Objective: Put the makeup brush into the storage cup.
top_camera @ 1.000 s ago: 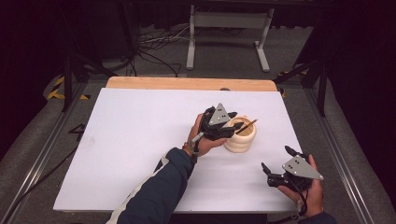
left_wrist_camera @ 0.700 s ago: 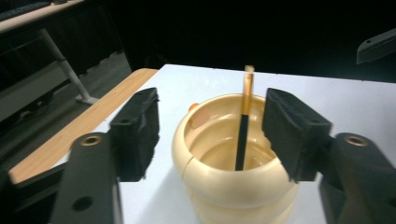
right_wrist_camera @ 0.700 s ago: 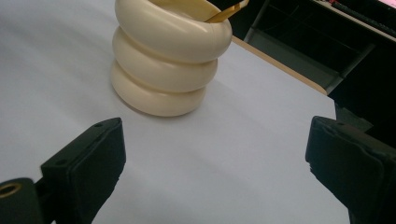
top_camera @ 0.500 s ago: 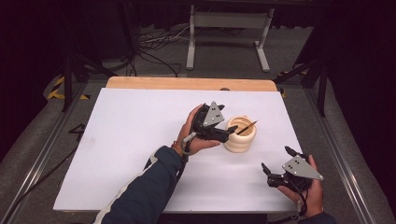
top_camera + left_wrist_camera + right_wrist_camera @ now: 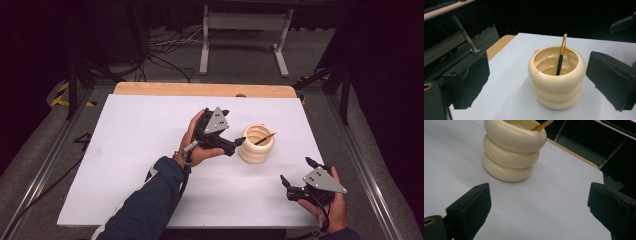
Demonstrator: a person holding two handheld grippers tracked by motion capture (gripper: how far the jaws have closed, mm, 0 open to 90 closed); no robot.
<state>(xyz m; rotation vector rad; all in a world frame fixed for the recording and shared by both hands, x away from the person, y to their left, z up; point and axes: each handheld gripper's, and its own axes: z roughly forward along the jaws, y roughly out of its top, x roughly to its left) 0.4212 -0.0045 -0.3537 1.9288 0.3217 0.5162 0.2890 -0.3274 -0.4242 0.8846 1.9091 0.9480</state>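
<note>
- No readable writing on anything.
- Left tool (image 5: 239,144), jaws spread wide and empty, points at a cream ribbed cup (image 5: 257,145) just ahead; a brush (image 5: 561,55) stands tilted inside.
- Right tool (image 5: 296,175), jaws apart and empty, hovers well short of the cup.
- White bench (image 5: 125,150); dark room.

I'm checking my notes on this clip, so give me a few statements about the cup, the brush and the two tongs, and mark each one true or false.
1. The cream ribbed cup stands upright on the white table. True.
2. The brush lies flat on the table. False: it leans inside the cup.
3. The left tongs are open beside the cup. True.
4. The right tongs grip the cup. False: they are open and apart from it.
</note>
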